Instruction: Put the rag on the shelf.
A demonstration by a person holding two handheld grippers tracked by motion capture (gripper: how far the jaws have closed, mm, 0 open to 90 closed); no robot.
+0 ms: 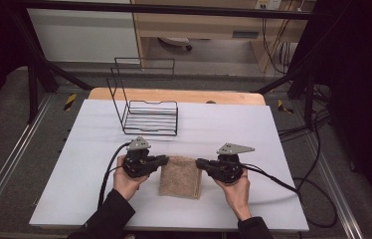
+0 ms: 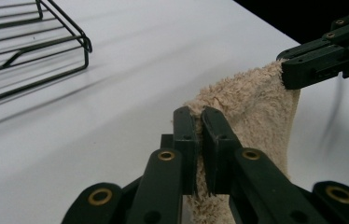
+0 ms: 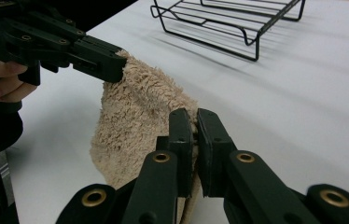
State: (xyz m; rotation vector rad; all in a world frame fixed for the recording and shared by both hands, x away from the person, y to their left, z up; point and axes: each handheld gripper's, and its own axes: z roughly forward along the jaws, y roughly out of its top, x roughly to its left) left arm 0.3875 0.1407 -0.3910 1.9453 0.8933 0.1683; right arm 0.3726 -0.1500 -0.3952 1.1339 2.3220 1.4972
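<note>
Towel: a beige, fluffy terry-cloth towel (image 1: 180, 177), folded to a rough rectangle, at the near middle of the table, between the two grippers. In the gripper views its upper edge is raised off the surface and the rest hangs down from the two held corners.

Left gripper: the black two-jaw left gripper (image 1: 165, 159) comes at the towel's upper left corner from the side. In the left gripper view (image 2: 199, 119) its jaws are pressed together with the corner of the cloth pinched between them.

Right gripper: the black two-jaw right gripper (image 1: 198, 163) meets the towel's upper right corner, facing the other one. In the right gripper view (image 3: 196, 119) its jaws are clamped tight on that corner.

Hands: the person's left hand (image 1: 127, 180) and right hand (image 1: 236, 189), in dark sleeves, come in from the near edge.

Rack: a black wire rack (image 1: 146, 112) with a tall back frame stands farther back, well apart from the towel, left of centre.

Table: a white, flat table top (image 1: 253, 134) over a pale wooden board.
</note>
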